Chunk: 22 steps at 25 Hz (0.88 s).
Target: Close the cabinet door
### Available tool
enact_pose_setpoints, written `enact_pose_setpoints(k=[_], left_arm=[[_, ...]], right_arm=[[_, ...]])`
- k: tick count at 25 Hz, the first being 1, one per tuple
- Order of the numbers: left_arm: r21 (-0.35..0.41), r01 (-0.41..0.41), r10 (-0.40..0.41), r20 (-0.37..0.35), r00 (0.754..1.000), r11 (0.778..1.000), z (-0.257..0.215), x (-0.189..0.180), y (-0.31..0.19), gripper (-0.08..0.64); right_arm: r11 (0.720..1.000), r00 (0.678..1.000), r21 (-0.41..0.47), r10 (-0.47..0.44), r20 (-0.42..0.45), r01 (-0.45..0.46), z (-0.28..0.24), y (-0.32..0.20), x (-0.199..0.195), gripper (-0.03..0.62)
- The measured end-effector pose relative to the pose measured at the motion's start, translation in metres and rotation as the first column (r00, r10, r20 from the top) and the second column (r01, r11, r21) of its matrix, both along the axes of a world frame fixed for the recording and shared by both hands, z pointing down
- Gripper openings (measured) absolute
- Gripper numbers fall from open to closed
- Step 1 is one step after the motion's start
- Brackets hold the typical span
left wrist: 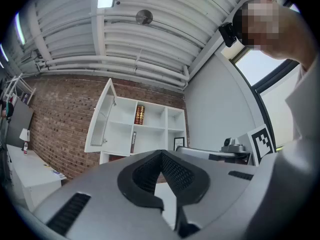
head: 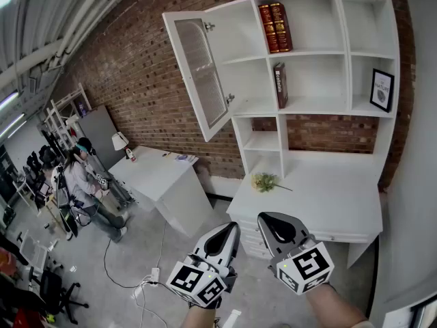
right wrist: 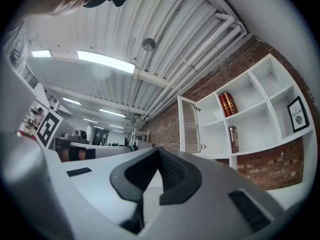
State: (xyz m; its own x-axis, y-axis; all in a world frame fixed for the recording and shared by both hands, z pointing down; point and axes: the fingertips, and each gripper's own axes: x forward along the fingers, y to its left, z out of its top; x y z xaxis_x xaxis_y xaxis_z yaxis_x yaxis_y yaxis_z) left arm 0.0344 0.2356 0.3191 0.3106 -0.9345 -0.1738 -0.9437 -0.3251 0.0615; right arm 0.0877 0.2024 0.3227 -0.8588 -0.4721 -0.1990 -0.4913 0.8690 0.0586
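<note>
White cabinet (head: 314, 80): one open door (head: 199, 74), three books (head: 275, 27).

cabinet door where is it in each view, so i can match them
Head view: cabinet door upper middle, swung open at the shelf unit's left.
Left gripper view: door left of centre, open against the brick wall.
Right gripper view: door right of centre, open.
Shared landmark: red books on the top shelf, right of the door.
</note>
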Motion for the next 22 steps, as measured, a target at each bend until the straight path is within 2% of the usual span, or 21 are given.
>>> enact_pose_setpoints(k=[4,13,18,22], left_arm=[[0.014,0.005,-0.006,0.011,1.000,1.000,0.000,0.007,-0.014,0.011],[0.013,0.014,-0.014,0.011,1.000,1.000,0.003,0.011,-0.035,0.011],[0.025,0.024,-0.025,0.017,1.000,0.999,0.001,-0.007,-0.055,0.012],[0.040,0.012,-0.013,0.020,1.000,0.999,0.002,-0.032,-0.081,0.012]], right_arm=[[1.000,1.000,0.026,-0.006,0.012,0.005,-0.004,-0.014,0.006,0.017],[1.000,1.000,0.022,-0.020,0.016,0.020,-0.004,-0.033,0.008,0.017],[1.000,1.000,0.017,-0.015,0.006,0.015,0.001,-0.053,-0.008,0.017],[1.000,1.000,0.019,-0.007,-0.001,0.007,0.004,-0.078,-0.036,0.017]])
